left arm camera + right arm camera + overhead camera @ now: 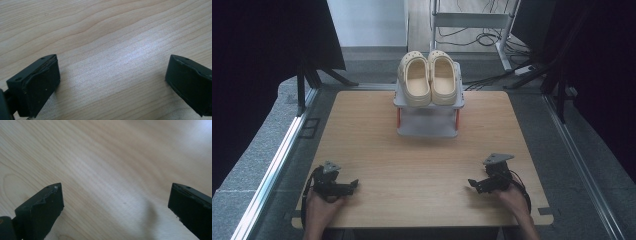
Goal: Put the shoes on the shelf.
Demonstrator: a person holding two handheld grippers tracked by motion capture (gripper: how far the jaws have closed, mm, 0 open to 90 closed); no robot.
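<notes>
A pair of cream clogs [431,78] stands side by side on the top shelf of a small grey two-tier rack [428,117] at the far middle of the wooden table [422,165]. My left gripper [353,185] rests near the front left corner, held by a hand, pointing right. Its jaws stand wide apart over bare wood, seen in the left gripper view [112,72]. My right gripper [472,183] rests near the front right, pointing left. It is open too, with bare wood between the jaws [116,200].
Metal rails [277,160] run along both sides of the table. Dark curtains hang left and right. Behind the rack are a white frame [472,20] and cables [492,37] on the floor. Bare tabletop lies between the grippers and the rack.
</notes>
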